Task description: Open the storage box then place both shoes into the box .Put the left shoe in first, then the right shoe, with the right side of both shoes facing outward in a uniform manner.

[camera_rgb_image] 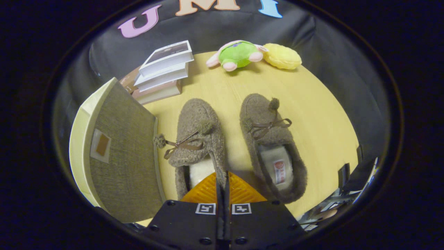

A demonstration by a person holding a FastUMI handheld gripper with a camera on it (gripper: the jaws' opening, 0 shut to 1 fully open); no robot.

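Note:
Two brown fuzzy slippers with bows and pompoms lie side by side on the yellow table (312, 104), toes pointing away from me. My gripper (222, 183) is shut, and its fingers pinch the right-hand collar edge of the left shoe (196, 135) near the heel. The right shoe (269, 139) lies free just right of the fingers, its pale insole showing. Left of the left shoe stands the storage box (119, 156), cream-sided, with a brown fabric panel and a small label turned toward me. Its inside is hidden.
A stack of books (163, 74) sits beyond the box at the back left. A green plush toy (237, 55) and a yellow plush (282, 56) lie at the table's far edge. Dark equipment (347, 194) stands past the table's right edge.

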